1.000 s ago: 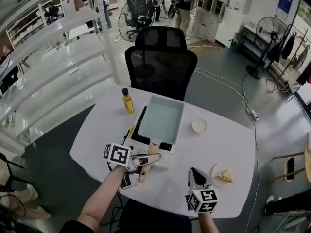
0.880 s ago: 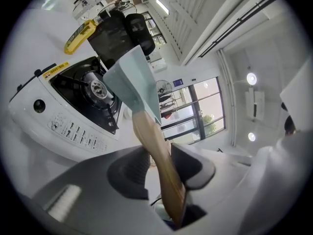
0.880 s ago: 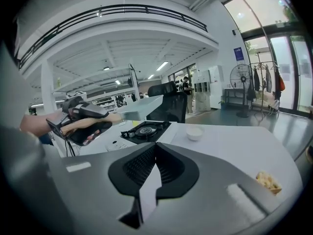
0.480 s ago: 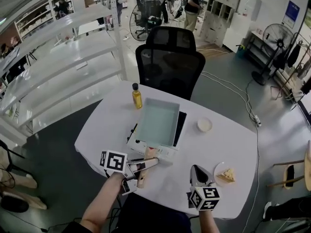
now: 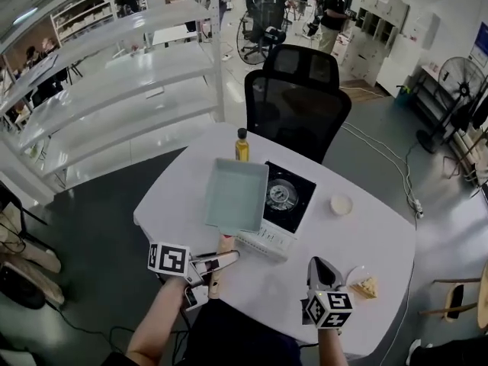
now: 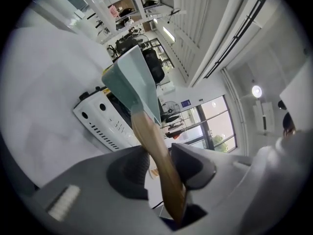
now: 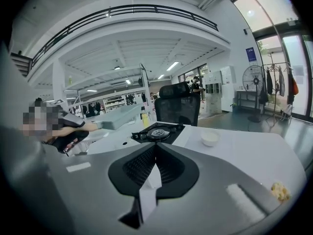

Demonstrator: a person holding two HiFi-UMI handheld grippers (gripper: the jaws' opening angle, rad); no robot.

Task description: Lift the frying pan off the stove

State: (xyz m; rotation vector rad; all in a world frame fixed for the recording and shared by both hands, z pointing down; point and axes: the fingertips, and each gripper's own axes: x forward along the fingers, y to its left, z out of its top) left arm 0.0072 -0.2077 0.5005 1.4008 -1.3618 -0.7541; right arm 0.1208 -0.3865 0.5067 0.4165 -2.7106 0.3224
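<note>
Left tongs (image 5: 217, 262) clamp the frying pan (image 5: 236, 195) by its wooden handle, raised beside the stove (image 5: 287, 198); right tongs (image 5: 323, 272) closed, empty. Gripped at the handle's end, the pan could twist loose.

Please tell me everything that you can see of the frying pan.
The pan is rectangular with low walls, pale grey-green, and looks like coated metal; nothing shows inside it. A light wooden handle sticks out toward the person. The left gripper is shut on that handle, and nothing else seems to touch the pan. It hangs roughly level in the air, off the burner, over the left edge of the stove.
</note>
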